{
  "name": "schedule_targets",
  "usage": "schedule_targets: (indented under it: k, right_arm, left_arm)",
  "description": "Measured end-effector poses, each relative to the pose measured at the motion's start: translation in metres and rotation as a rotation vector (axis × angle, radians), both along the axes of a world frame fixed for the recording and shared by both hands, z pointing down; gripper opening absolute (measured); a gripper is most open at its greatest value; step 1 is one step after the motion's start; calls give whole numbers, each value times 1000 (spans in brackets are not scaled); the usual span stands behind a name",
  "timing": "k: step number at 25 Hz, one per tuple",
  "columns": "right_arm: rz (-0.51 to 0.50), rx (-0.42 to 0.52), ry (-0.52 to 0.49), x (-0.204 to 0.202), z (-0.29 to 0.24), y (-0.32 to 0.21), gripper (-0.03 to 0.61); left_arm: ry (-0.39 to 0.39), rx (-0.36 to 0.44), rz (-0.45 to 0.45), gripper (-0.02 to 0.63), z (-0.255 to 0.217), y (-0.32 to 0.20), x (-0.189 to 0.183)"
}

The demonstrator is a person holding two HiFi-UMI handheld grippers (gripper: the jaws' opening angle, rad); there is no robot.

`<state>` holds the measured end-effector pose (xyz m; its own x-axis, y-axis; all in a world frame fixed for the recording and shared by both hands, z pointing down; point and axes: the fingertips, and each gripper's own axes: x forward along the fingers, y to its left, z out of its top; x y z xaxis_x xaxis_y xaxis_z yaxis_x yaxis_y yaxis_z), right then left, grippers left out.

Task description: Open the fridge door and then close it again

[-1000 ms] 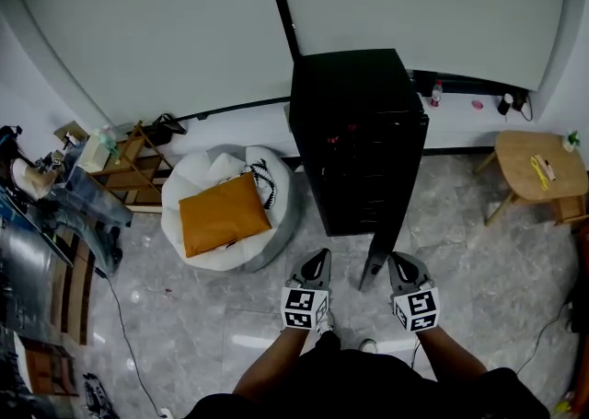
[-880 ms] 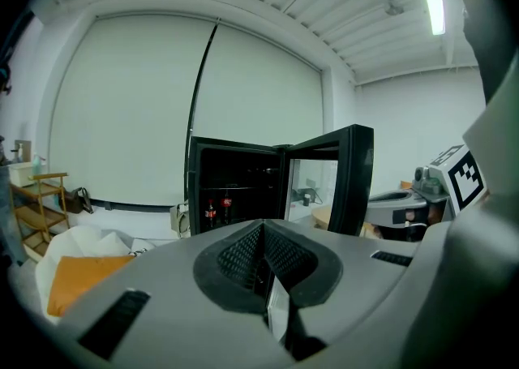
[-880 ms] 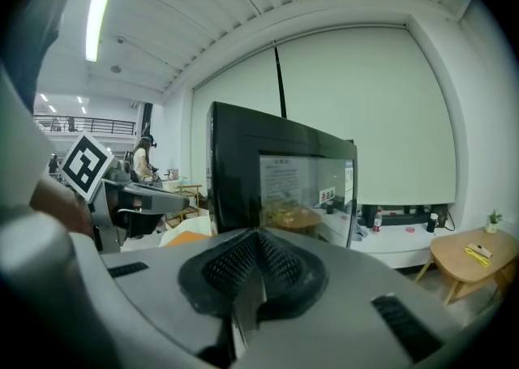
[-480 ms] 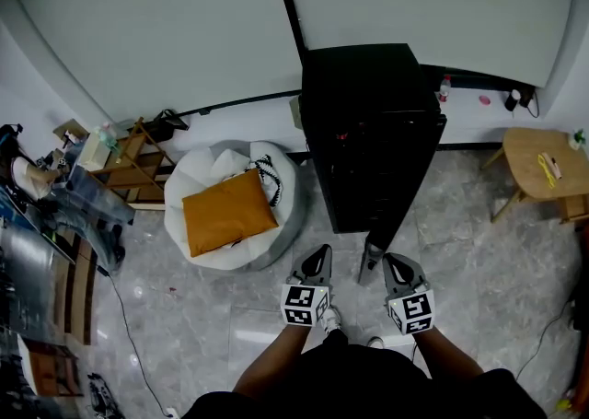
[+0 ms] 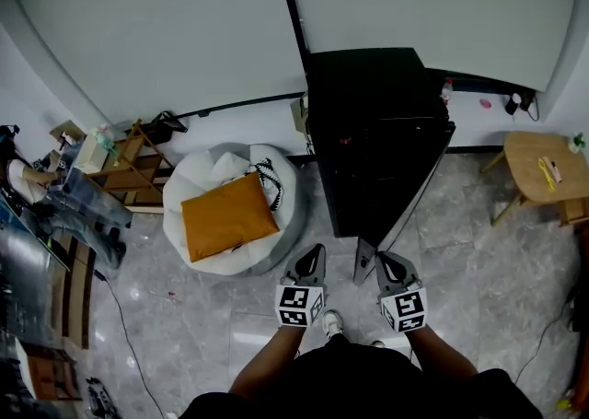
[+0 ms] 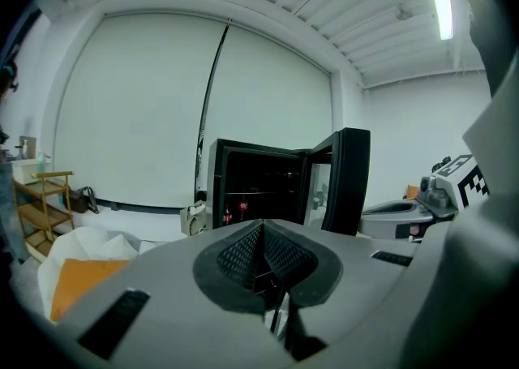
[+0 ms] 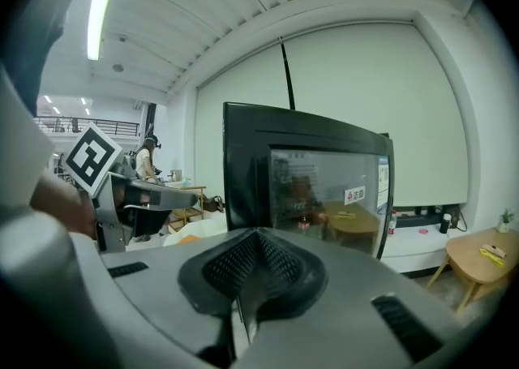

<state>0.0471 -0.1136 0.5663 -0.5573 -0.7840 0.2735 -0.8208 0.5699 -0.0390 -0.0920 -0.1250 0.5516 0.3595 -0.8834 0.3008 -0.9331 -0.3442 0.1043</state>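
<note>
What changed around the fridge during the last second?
The left gripper and right gripper shifted left against the fridge; the free edge of its open door shifted with them, perhaps closing. Nothing grasped or released. The fingers stay shut, empty; the door stays open.

Grey marble floor (image 5: 193, 316), pretty cluttered tbh: a fridge (image 5: 368, 104), a beanbag (image 5: 201, 176) and a rack (image 5: 129, 168) are parked on it, and a cable (image 5: 124, 330) is trailed across.
</note>
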Motion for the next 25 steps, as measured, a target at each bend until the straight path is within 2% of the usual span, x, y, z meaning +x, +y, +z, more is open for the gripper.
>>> schedule_targets:
  k: [11,25]
  right_arm:
    - [-26,30,0,-51,-10,-30,18]
    - [-12,77,-6,-83,-24,-77,18]
  left_arm:
    - [-13,-1,-13,21,3,-17,-27]
    - [-8,26,-3,21,0,-44,-57]
